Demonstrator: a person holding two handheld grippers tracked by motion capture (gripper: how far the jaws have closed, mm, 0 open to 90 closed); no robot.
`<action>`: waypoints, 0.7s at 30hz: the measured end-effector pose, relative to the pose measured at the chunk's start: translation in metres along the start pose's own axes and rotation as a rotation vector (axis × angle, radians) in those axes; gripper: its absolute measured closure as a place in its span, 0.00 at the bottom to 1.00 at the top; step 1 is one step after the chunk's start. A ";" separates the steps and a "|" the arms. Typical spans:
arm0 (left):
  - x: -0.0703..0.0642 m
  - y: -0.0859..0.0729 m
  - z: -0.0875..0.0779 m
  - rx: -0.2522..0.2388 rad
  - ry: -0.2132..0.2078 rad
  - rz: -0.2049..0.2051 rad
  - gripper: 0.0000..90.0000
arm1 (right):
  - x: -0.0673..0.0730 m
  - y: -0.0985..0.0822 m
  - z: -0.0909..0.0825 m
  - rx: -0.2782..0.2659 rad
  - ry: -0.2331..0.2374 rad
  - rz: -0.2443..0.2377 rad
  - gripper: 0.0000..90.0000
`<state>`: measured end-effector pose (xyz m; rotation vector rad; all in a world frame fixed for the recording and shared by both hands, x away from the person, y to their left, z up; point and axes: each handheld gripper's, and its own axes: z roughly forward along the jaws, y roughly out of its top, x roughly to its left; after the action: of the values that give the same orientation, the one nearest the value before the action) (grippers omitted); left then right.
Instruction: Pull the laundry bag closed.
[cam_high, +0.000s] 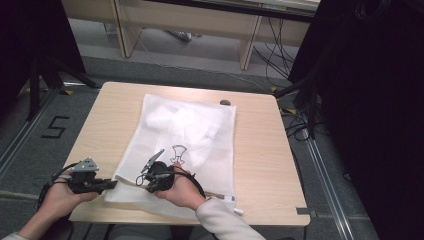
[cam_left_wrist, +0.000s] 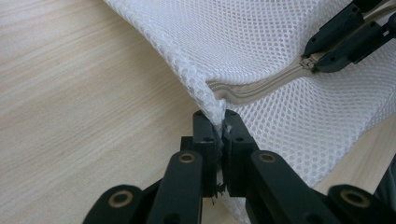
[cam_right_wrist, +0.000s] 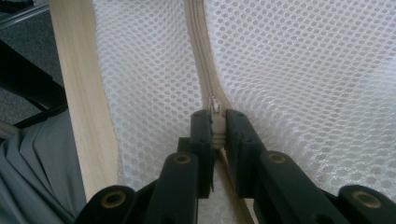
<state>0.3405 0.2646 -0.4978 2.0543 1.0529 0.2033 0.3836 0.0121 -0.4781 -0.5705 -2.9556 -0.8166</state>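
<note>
A white mesh laundry bag (cam_high: 187, 135) lies flat on a light wooden table (cam_high: 260, 165), taking up the middle of the top. Its long axis runs from the person's edge of the table toward the far edge, leaning a little to the right as it goes away. The zipper (cam_right_wrist: 201, 56) runs along the bag's near short edge, parallel to the table's near edge, so the mouth of the bag faces the person. White, soft contents show through the mesh in the far half of the bag.

The left gripper (cam_high: 111, 184) sits at the bag's near left corner, just inside the table's near edge. In the left gripper view its 2 jaws are closed tight on the mesh corner (cam_left_wrist: 215, 112), right where the zipper tape ends, and the fabric is lifted into a small ridge there.

The right gripper (cam_high: 145, 181) rests on the bag a little to the right of that corner, still close to the near edge. In the right gripper view its jaws are pinched together on the zipper pull (cam_right_wrist: 215, 106), with the closed zipper track running away beyond it.

A black outline drawing (cam_high: 178, 153) is printed on the bag just beyond the right gripper; it carries no readable lettering. On the floor left of the table a marking reads 5 (cam_high: 55, 127). A small dark object (cam_high: 225, 102) lies near the table's far edge, just past the bag.
</note>
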 end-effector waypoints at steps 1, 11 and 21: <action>0.001 0.000 -0.001 0.014 0.001 0.017 0.95 | 0.000 0.000 0.000 -0.001 -0.003 0.004 0.91; 0.001 0.000 -0.001 0.013 0.004 0.013 0.95 | -0.002 -0.004 -0.004 0.007 -0.009 0.003 0.91; 0.001 0.000 -0.001 0.015 0.002 0.017 0.95 | -0.002 -0.006 -0.008 0.007 -0.011 0.009 0.91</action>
<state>0.3408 0.2657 -0.4972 2.0778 1.0417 0.2067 0.3833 0.0030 -0.4746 -0.5894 -2.9629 -0.8048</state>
